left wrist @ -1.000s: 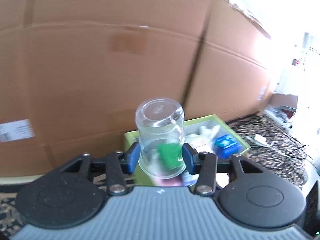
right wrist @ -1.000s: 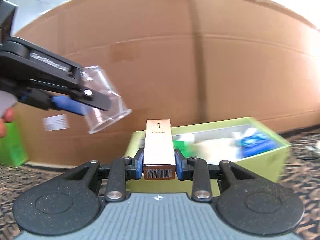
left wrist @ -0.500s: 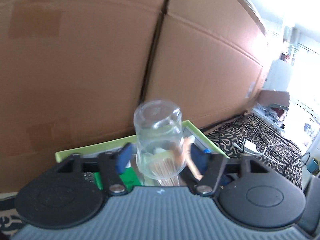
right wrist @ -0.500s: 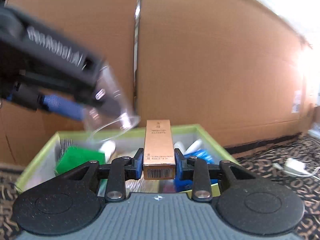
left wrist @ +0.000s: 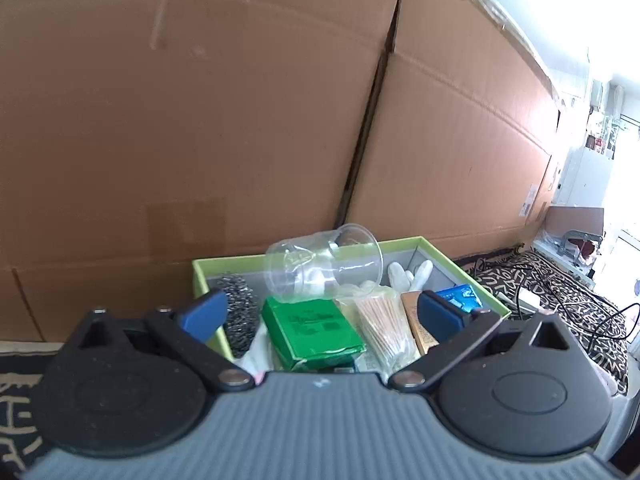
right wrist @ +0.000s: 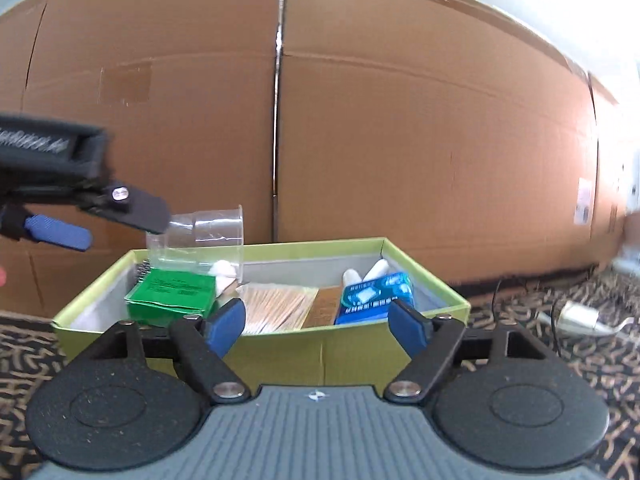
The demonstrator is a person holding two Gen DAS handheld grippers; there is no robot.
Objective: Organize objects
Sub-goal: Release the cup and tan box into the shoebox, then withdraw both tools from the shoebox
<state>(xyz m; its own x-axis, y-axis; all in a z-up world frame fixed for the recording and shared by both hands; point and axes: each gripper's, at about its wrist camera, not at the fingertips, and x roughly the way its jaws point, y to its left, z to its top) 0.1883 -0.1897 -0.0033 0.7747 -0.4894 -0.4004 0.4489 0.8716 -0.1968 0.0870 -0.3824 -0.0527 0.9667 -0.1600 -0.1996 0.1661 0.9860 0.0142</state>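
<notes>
Both grippers, left (left wrist: 320, 314) and right (right wrist: 316, 322), now spread and empty, versus clamped a second ago: cup (left wrist: 322, 266) lies tipped atop the green packet (left wrist: 312, 332) inside the tray (right wrist: 280, 350), carton (right wrist: 322, 312) flat beside the swabs (right wrist: 276, 310); both items judged stowed.

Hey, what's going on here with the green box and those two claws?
A person is sorting small items into a green box using a claw in each hand. Both the left claw and the right claw are open and empty. A clear plastic cup lies tipped on its side on top of the things in the box, above a green packet. Beside it lie a bag of cotton swabs, a tan carton and a blue packet.
</notes>
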